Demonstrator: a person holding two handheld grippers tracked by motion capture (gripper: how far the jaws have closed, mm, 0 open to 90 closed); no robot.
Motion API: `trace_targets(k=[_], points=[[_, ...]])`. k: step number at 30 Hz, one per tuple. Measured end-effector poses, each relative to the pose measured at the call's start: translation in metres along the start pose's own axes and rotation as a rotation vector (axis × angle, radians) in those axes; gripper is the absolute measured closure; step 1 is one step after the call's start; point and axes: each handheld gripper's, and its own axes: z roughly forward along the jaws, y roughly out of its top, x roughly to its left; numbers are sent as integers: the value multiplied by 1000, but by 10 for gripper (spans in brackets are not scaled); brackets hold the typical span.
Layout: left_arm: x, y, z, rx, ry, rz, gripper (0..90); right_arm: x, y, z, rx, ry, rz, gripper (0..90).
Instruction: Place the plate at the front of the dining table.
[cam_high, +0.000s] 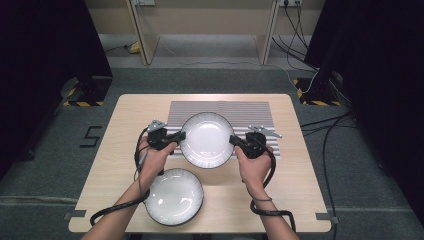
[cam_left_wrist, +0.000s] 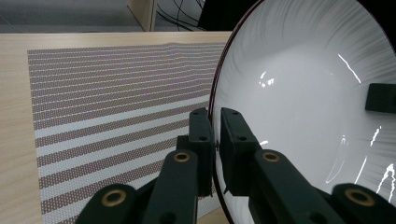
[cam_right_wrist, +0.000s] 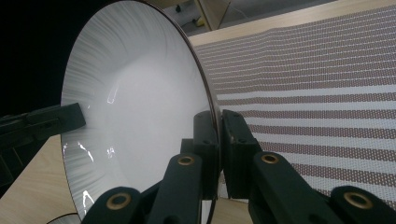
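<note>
**Two grippers pinched one plate over the striped mat**

Nearest the person, a second white plate sat on the wooden table at about 6 o'clock from the held one. Beyond it, the left gripper clamped the white plate at its 9 o'clock rim, jaws pressed on either face of the edge. The right gripper pinched the rim at 3 o'clock the same way. Under the plate and farther back lay the striped mat, at 12 o'clock.
</note>
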Motion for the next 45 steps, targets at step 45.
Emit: trace_targets(k=[45], points=[[8,10,28,28,8,-20,827,-13,13,18,-1,-32,1,854]])
